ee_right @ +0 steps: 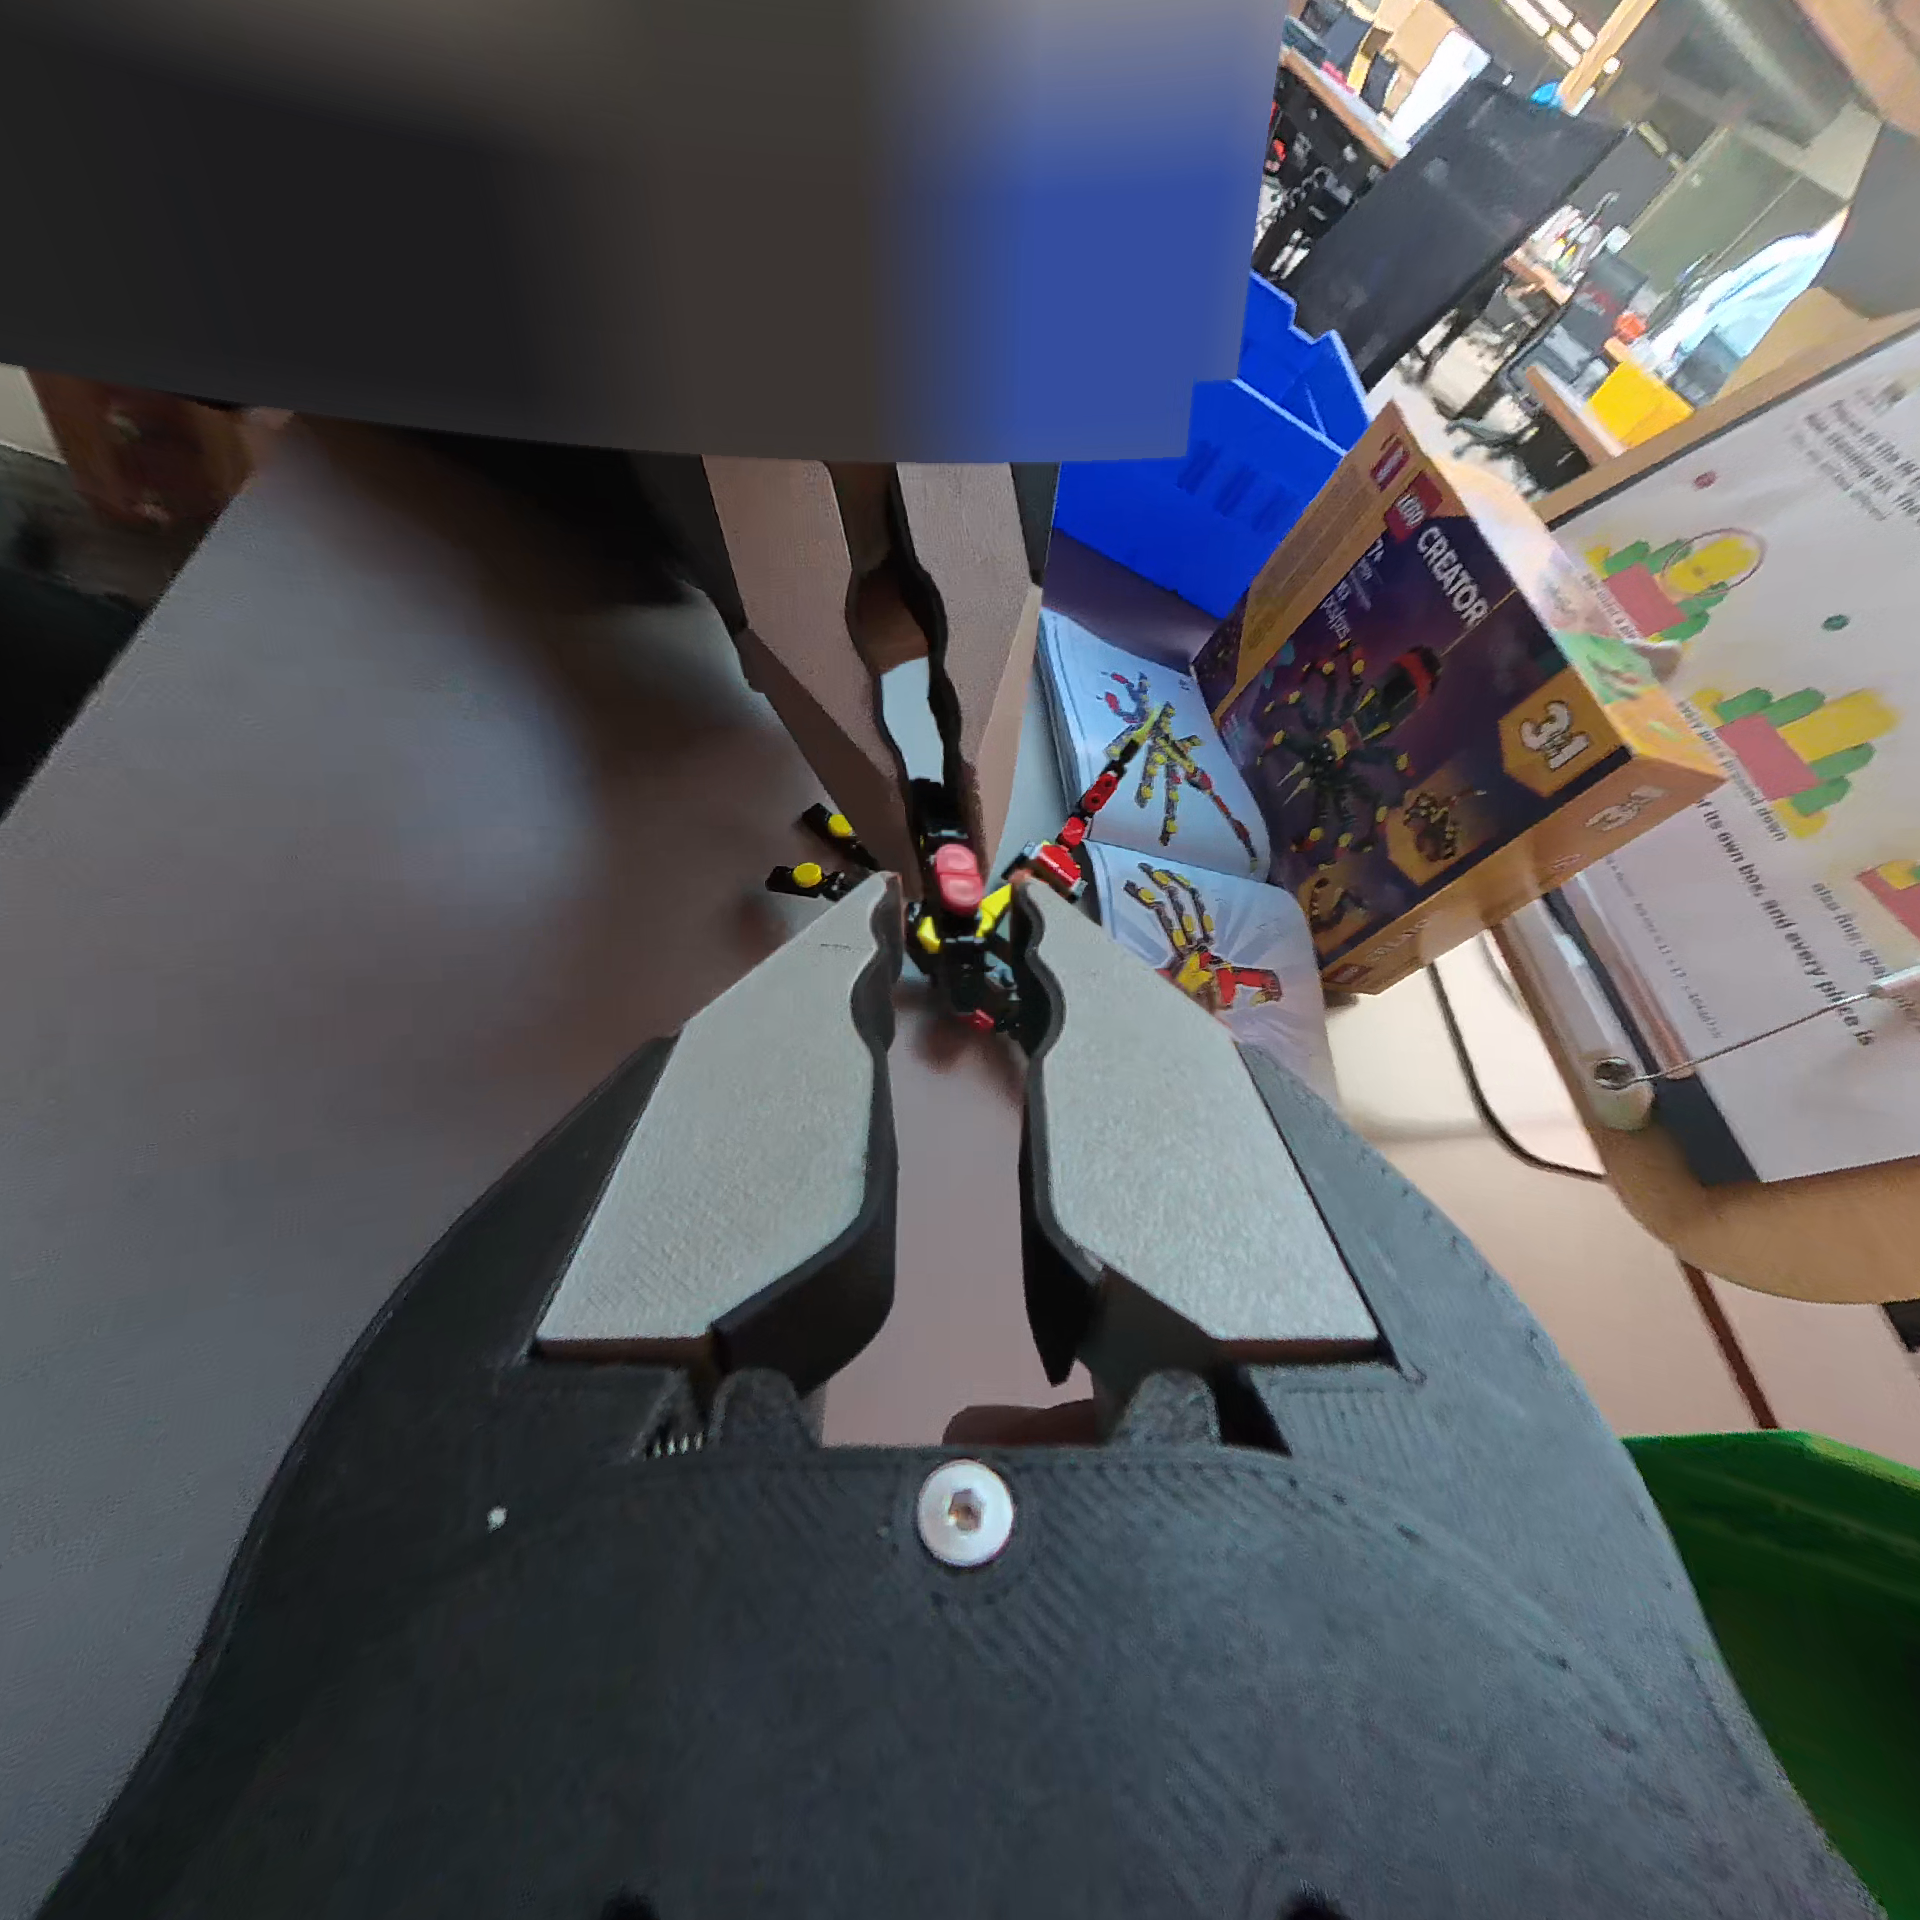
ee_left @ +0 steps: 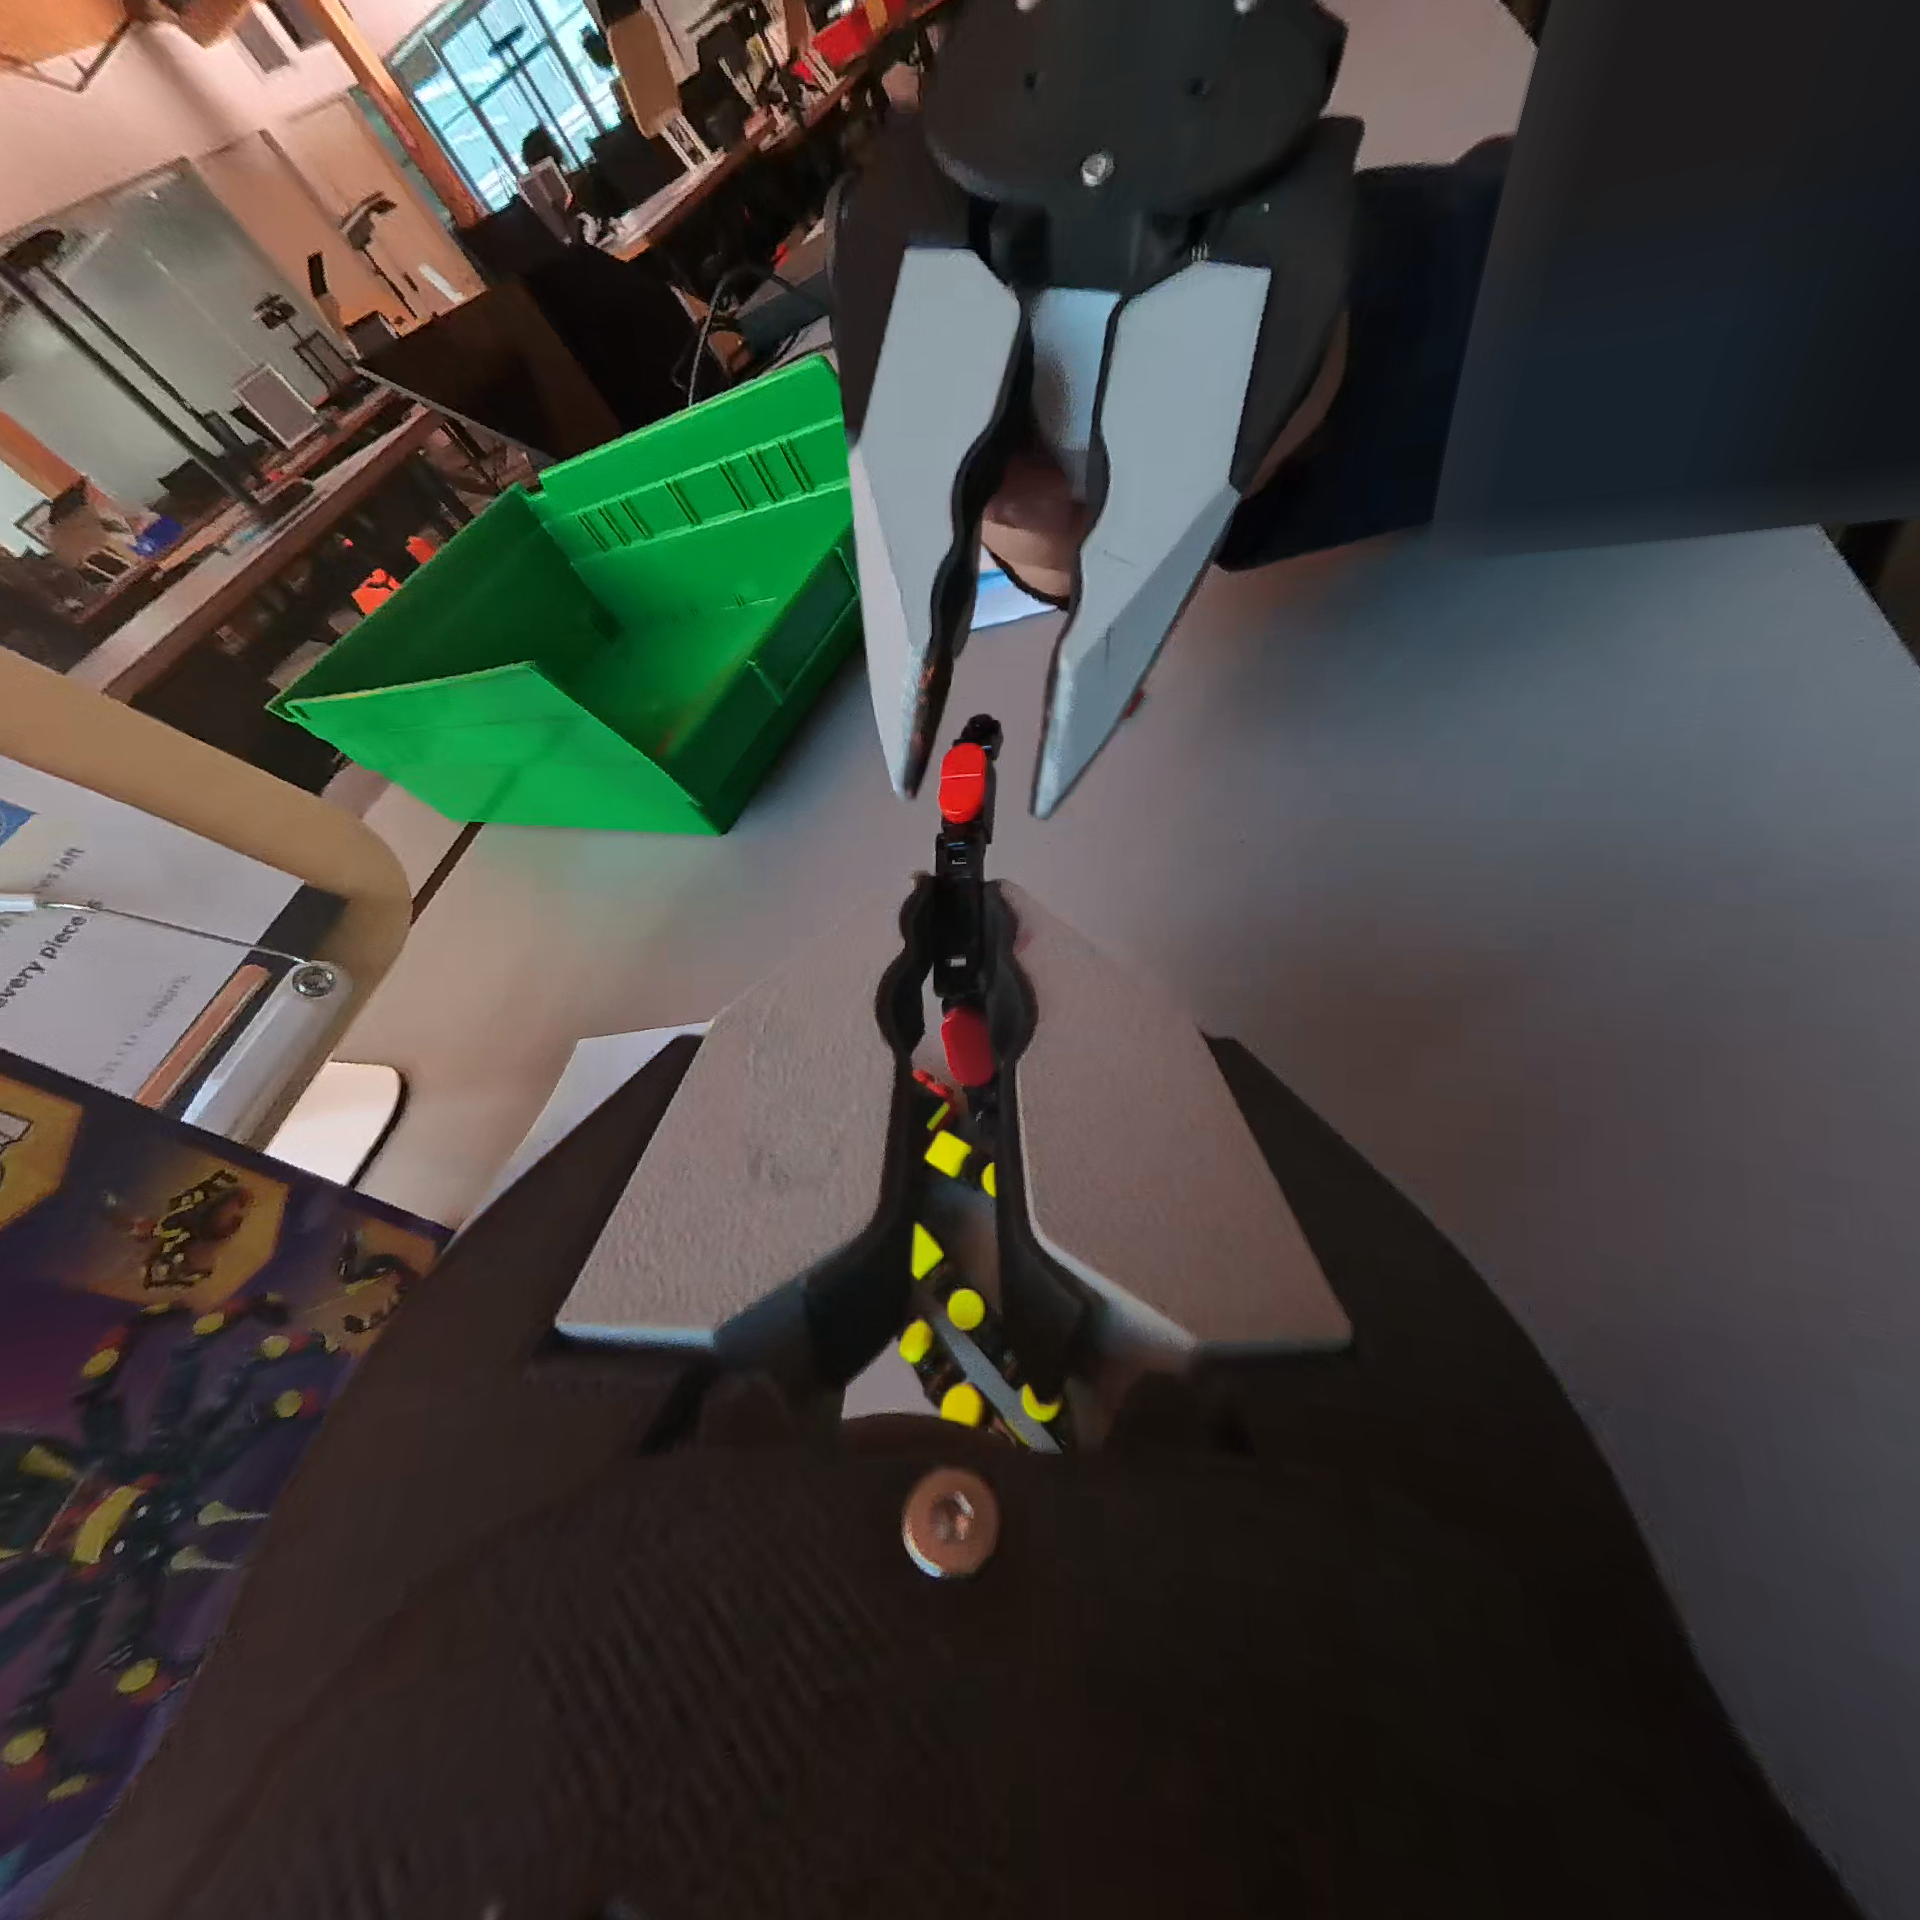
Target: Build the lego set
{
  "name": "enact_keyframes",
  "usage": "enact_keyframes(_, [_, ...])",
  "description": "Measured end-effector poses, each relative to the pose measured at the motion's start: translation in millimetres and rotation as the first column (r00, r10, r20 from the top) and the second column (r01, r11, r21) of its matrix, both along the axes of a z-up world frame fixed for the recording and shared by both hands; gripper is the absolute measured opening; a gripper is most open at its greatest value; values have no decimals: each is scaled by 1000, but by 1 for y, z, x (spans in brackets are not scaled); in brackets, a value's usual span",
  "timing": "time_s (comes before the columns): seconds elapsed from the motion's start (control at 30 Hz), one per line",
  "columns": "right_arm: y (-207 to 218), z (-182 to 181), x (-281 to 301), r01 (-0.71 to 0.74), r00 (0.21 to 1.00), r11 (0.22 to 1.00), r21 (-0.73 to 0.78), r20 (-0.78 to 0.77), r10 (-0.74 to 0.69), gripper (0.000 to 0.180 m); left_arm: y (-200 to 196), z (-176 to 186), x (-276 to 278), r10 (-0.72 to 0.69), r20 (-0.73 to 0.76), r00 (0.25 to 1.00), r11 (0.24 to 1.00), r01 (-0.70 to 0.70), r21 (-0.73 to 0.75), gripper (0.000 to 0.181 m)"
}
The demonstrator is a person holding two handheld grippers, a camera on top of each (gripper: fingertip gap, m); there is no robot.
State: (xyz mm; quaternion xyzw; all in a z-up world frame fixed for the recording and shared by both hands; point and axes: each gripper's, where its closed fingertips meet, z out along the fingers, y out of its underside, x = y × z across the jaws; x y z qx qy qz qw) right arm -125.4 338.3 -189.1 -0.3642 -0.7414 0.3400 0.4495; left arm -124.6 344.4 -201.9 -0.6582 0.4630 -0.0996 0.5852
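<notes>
Left wrist view: the left gripper (ee_left: 958,914) is clamped on a slender black lego limb (ee_left: 961,831) with red rounded tiles, which projects forward beyond the fingertips. Facing it, the right gripper (ee_left: 971,800) hangs with its fingers apart, one tip on either side of the limb's far red tile, not visibly touching it. Black and yellow lego pieces (ee_left: 961,1309) show in the gap behind the left fingers. A green bin (ee_left: 582,665) lies on its side on the grey table (ee_left: 1455,883), left of the grippers; the purple set box (ee_left: 187,1403) is at lower left.

Right wrist view: the right gripper (ee_right: 956,904) has its fingers spread, with the black, red and yellow lego assembly (ee_right: 956,914) between the tips. The left gripper (ee_right: 935,790) reaches in from beyond and grips the assembly's far end. Two small black and yellow pieces (ee_right: 821,852) lie loose on the table to the left. To the right lie open instruction booklets (ee_right: 1174,831), the set box (ee_right: 1434,727) and a blue bin (ee_right: 1205,499).
</notes>
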Motion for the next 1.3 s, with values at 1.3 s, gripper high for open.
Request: enact_keyframes(1.3, [8,17,-6,193,974,896,399,-189,-125,15,-3,21,3,-19,87,996,995,11,95,4])
